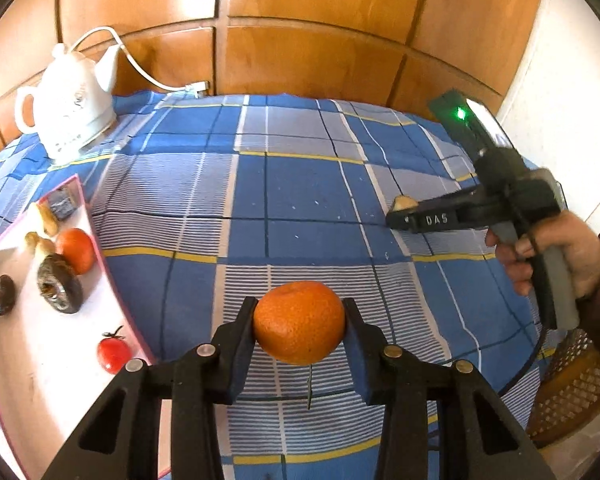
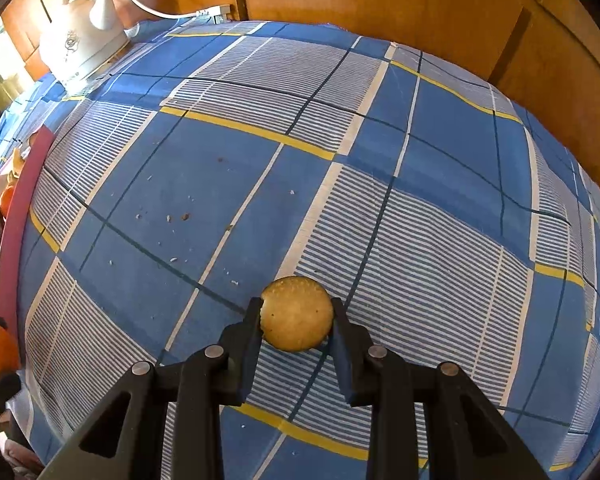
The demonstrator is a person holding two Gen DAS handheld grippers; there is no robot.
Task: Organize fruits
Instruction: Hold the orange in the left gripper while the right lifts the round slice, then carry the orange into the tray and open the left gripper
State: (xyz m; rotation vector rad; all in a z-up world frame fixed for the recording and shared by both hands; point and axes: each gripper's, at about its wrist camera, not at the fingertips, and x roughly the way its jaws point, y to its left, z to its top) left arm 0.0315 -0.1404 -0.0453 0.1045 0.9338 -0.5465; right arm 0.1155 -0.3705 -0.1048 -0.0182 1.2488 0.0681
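Note:
My left gripper [image 1: 299, 318] is shut on an orange mandarin [image 1: 299, 322] and holds it above the checked tablecloth, just right of the white tray with a pink rim [image 1: 40, 364]. On the tray lie a second mandarin [image 1: 76, 250], a cherry tomato [image 1: 113, 354], a dark ring-shaped piece [image 1: 60, 288], a dark date-like piece [image 1: 2, 294] and biscuits [image 1: 44, 218]. My right gripper [image 2: 296, 320] is shut on a round golden biscuit [image 2: 296, 318], held above the cloth. It also shows in the left wrist view [image 1: 404, 210] at the right.
A white electric kettle [image 1: 70, 114] with its cord stands at the back left. Wooden wall panels [image 1: 300, 40] run behind the table. A wicker chair [image 1: 572, 392] stands past the table's right edge. Crumbs [image 2: 172, 218] lie on the blue checked cloth [image 2: 380, 160].

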